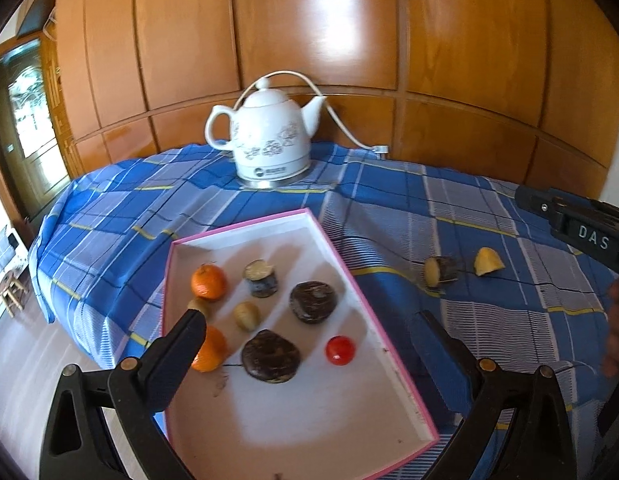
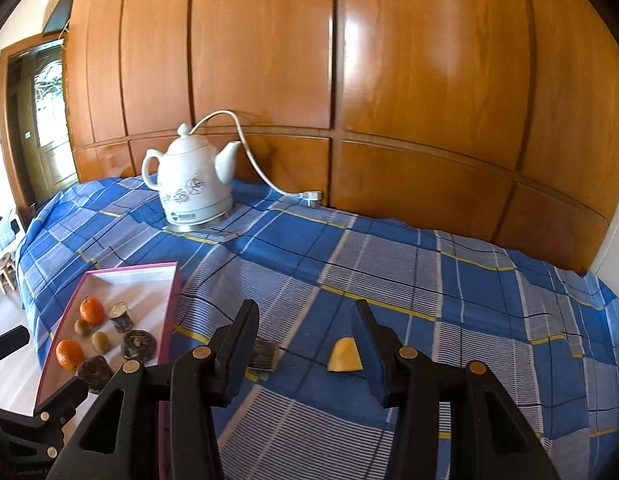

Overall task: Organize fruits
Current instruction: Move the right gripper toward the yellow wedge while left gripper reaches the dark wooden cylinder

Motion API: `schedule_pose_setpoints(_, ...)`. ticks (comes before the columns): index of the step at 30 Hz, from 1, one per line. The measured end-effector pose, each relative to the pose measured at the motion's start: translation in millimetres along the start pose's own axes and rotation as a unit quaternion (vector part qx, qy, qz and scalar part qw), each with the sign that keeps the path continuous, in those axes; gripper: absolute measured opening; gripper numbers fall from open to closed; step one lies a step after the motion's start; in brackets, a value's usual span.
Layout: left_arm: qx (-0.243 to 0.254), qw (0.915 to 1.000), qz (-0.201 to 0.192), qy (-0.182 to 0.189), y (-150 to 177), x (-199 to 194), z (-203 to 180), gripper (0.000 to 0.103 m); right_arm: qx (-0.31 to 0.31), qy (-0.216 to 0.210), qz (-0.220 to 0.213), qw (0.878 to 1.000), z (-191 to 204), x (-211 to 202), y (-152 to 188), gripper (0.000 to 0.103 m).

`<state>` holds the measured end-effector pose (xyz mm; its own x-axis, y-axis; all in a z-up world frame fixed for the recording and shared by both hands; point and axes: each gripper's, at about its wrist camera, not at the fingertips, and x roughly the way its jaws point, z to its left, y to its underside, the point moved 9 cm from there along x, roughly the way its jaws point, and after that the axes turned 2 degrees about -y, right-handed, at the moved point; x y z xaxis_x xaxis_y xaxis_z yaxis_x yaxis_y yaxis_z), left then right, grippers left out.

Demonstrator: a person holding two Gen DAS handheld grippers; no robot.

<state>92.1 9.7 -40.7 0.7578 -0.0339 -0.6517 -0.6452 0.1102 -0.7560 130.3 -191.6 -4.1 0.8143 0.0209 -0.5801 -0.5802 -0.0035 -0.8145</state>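
A pink-rimmed white tray (image 1: 341, 264) lies on the blue plaid cloth. It holds two oranges (image 1: 208, 282), a red tomato (image 1: 340, 350), two dark round pieces (image 1: 312, 302), a dark-skinned cut piece (image 1: 261, 278) and two small brownish fruits (image 1: 246, 315). My left gripper (image 1: 309, 320) is open and empty above the tray. To the right on the cloth lie a dark-skinned cut piece (image 1: 441, 271) and a yellow wedge (image 1: 487, 262). My right gripper (image 2: 307, 314) is open and empty, with the yellow wedge (image 2: 343, 356) by its right finger and the dark piece (image 2: 263, 354) by its left finger. The tray shows at left in the right wrist view (image 2: 167, 300).
A white floral kettle (image 1: 269, 140) with its cord (image 1: 341, 124) stands at the back of the cloth, against a wooden panelled wall (image 2: 389, 80). The table edge drops to the floor at left, where a small stool (image 2: 3, 272) stands.
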Motion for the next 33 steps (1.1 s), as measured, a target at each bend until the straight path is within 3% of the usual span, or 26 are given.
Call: schedule_pose_setpoints(33, 0.073, 0.9944, 0.024, 0.072, -18, 23, -87, 0.102, 0.049, 0.038, 0.014, 0.998, -68, 14, 23, 0.05)
